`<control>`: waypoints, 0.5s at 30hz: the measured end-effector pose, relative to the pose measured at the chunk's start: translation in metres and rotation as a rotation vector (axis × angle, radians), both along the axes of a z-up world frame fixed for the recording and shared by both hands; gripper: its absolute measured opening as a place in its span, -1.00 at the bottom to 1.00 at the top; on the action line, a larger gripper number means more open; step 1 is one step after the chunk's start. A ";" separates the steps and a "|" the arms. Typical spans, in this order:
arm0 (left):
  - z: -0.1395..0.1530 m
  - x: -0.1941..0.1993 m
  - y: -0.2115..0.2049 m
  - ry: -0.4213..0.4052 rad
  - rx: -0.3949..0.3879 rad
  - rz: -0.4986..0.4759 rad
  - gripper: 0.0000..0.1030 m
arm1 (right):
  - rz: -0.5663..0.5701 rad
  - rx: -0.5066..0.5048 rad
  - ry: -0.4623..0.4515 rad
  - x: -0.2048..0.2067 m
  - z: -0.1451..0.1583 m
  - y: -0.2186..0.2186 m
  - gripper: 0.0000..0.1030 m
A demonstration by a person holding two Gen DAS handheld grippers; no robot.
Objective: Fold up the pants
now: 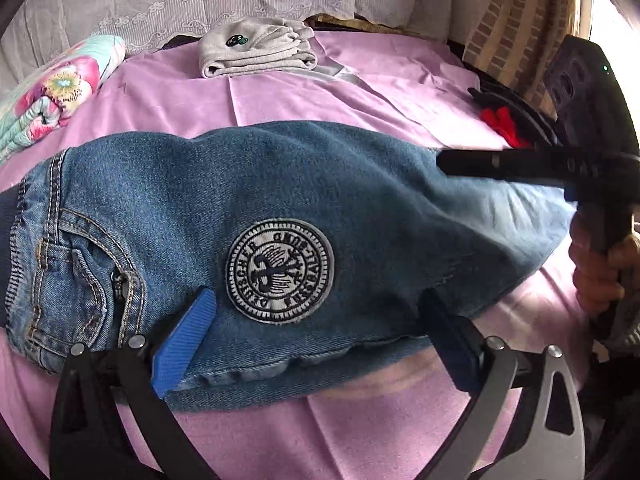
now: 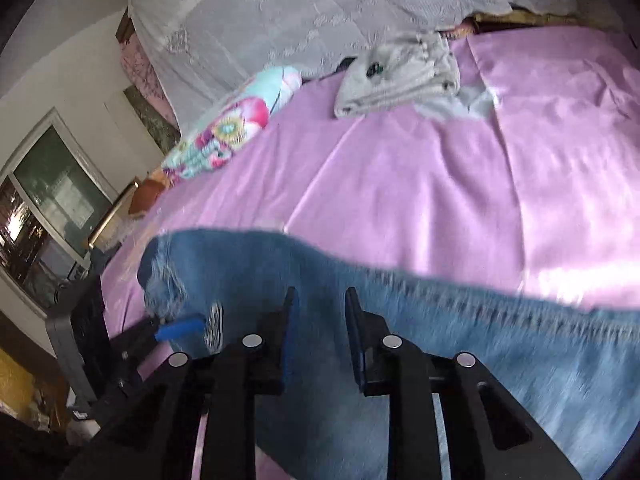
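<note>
I have the jeans [image 1: 248, 216] lying folded on the pink sheet [image 1: 360, 92], near its front edge. My left gripper [image 1: 320, 332] is spread wide, its pads resting on the denim by the round patch [image 1: 280, 270], gripping nothing. My right gripper [image 2: 322, 320] has a narrow gap between its fingers above the cloth; I judge it released too. The fold looks nearly done; next I should probably smooth or fold once more. I count one pair of jeans, one folded grey garment [image 1: 256, 50], one floral quilt [image 1: 52, 92].
</note>
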State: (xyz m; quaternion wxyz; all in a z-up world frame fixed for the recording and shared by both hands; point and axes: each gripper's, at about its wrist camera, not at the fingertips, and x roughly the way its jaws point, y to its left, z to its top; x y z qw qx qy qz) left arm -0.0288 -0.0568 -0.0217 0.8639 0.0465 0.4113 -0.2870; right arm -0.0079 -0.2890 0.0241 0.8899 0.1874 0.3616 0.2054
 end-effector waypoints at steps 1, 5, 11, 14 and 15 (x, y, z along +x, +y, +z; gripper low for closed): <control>0.001 0.002 0.004 0.007 -0.034 0.003 0.91 | 0.002 0.007 0.008 0.018 0.003 0.001 -0.54; 0.003 0.002 0.009 0.014 -0.075 0.004 0.91 | 0.007 -0.043 0.088 0.065 -0.017 0.025 -0.90; 0.004 0.003 0.011 0.018 -0.096 0.001 0.91 | 0.159 -0.073 0.088 0.011 -0.042 0.064 -0.94; 0.003 0.003 0.010 0.016 -0.085 -0.002 0.91 | 0.153 -0.075 0.084 0.004 -0.048 0.066 -0.94; 0.003 0.003 0.009 0.014 -0.081 -0.002 0.92 | 0.149 -0.074 0.090 0.004 -0.047 0.066 -0.94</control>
